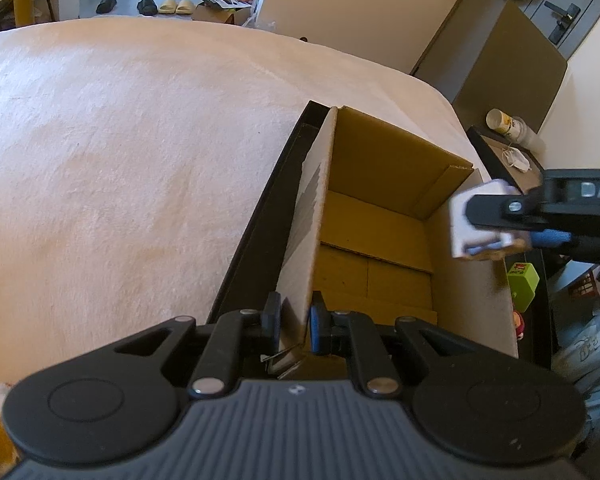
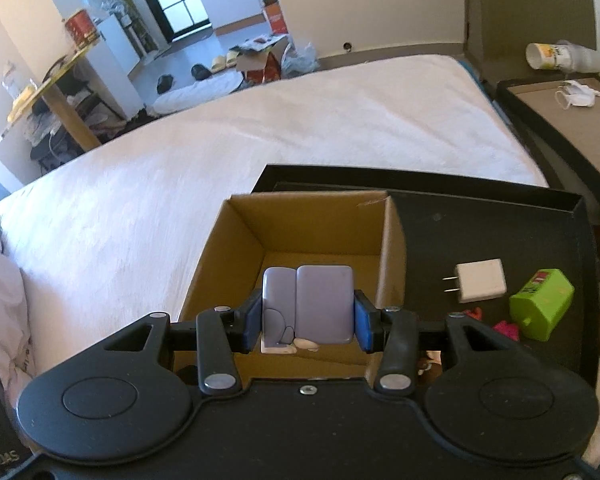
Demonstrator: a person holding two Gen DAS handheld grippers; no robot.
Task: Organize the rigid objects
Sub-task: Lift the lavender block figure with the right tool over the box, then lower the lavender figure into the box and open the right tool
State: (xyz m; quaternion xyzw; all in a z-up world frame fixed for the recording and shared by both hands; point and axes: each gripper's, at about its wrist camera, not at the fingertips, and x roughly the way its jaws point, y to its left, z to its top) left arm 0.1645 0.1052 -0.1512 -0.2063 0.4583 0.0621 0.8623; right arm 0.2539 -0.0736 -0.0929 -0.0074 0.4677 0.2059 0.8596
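Observation:
An open cardboard box [image 1: 380, 216] [image 2: 320, 232] stands on a black tray [image 2: 500, 232] on the bed. My left gripper [image 1: 296, 318] is shut on the box's near left wall, one pad on each side of the cardboard. My right gripper [image 2: 306, 320] is shut on a pale lilac blocky object [image 2: 312, 304] and holds it over the box's open top. In the left wrist view that gripper [image 1: 488, 220] comes in from the right with the pale object [image 1: 460, 220] above the box's right wall. The box floor looks bare.
On the tray right of the box lie a white plug adapter [image 2: 480, 280], a green house-shaped toy [image 2: 540, 304] and small pink pieces [image 2: 504, 328]. A bedside table [image 2: 572, 120] holds a mask and a tipped cup [image 2: 548, 56]. The white bed cover [image 1: 140, 160] spreads left.

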